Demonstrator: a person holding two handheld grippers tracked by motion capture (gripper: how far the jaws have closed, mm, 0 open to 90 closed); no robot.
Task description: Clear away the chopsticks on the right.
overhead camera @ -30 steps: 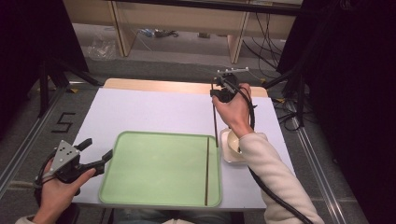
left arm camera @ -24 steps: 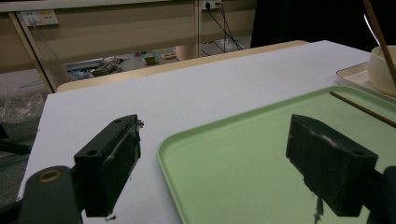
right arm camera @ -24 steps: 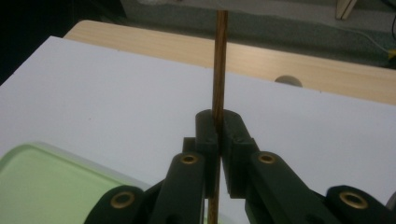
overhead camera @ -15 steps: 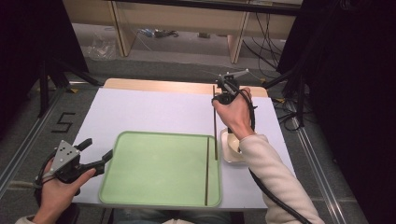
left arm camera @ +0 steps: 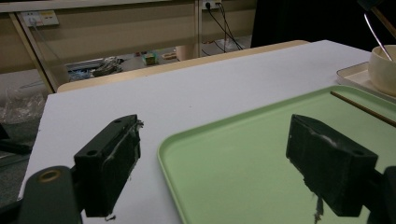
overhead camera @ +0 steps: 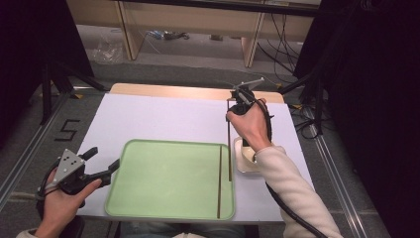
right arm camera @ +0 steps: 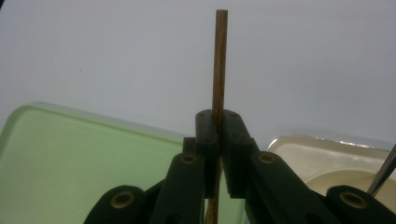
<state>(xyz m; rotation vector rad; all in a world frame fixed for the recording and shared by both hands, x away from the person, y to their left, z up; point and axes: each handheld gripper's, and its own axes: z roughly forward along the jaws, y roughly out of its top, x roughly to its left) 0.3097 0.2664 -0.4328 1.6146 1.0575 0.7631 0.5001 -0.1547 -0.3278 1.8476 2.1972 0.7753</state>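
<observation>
The right tongs [right arm camera: 216, 140] stood clamped on a thin brown wooden chopstick [right arm camera: 218, 70]. Against the earlier pictures, that chopstick had swung from upright to lie nearly parallel with its mate; seen from the high view, it hung over the gap between the pale green plastic tray [overhead camera: 168, 178] and the small cream dish [overhead camera: 246, 161]. Judged: it was being brought to join the second brown chopstick [overhead camera: 219, 181] lying by the tray's right rim. The left tongs [left arm camera: 219, 163] stood wide, empty, at the tray's left corner over the white counter [overhead camera: 163, 119]. Legible writing: a "5" marked on the floor [overhead camera: 67, 130]; no brands seen.
</observation>
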